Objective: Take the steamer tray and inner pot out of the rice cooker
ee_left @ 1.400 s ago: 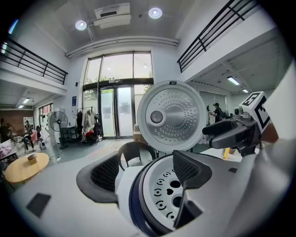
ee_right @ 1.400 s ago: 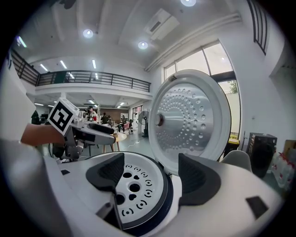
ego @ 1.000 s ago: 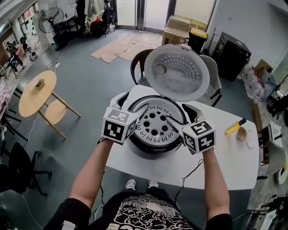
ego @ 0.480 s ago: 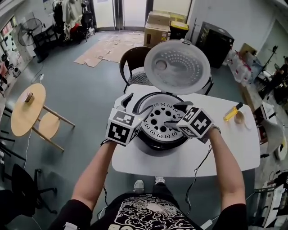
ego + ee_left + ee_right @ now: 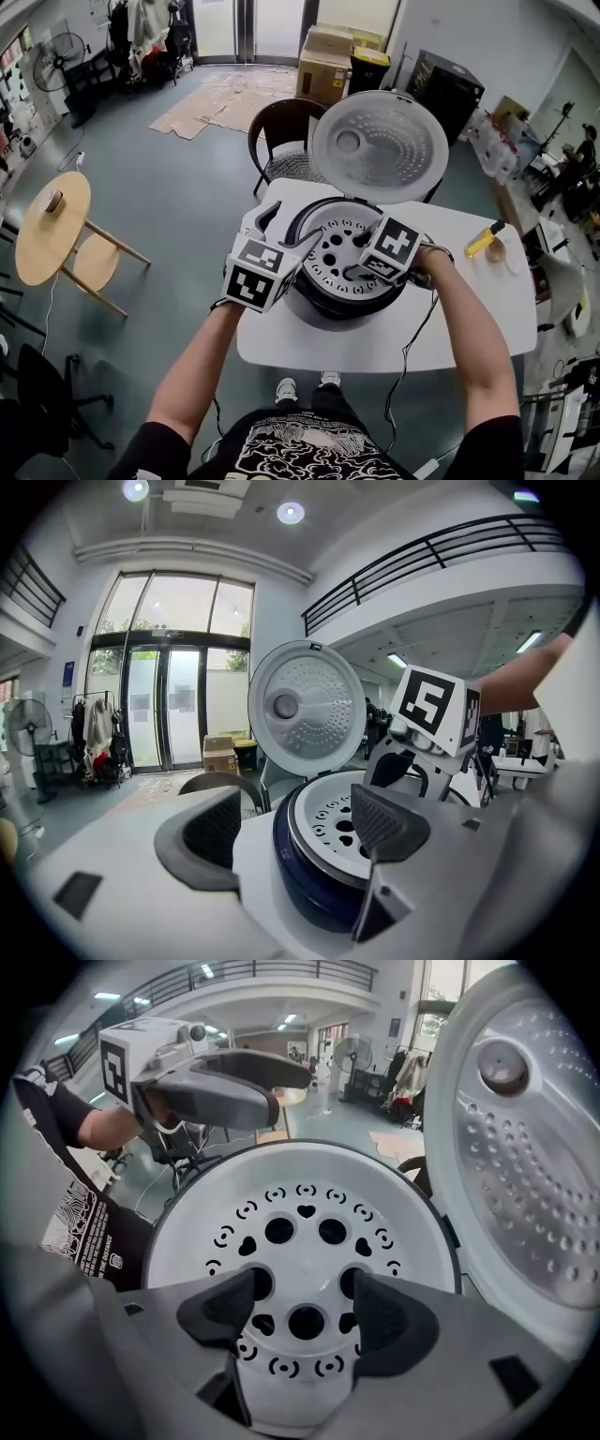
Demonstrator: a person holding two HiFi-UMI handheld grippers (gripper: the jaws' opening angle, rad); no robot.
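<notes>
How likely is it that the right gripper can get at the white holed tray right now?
Probably yes. The lid is swung up, so the steamer tray lies uncovered in the cooker. The right gripper hangs just over it with its jaws apart, and nothing blocks the way.

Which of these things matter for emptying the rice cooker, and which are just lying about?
In the job: rice cooker, its open lid, steamer tray, left gripper, right gripper (both open).
Lying about: yellow-handled tool, chair, round wooden table, cardboard boxes.
</notes>
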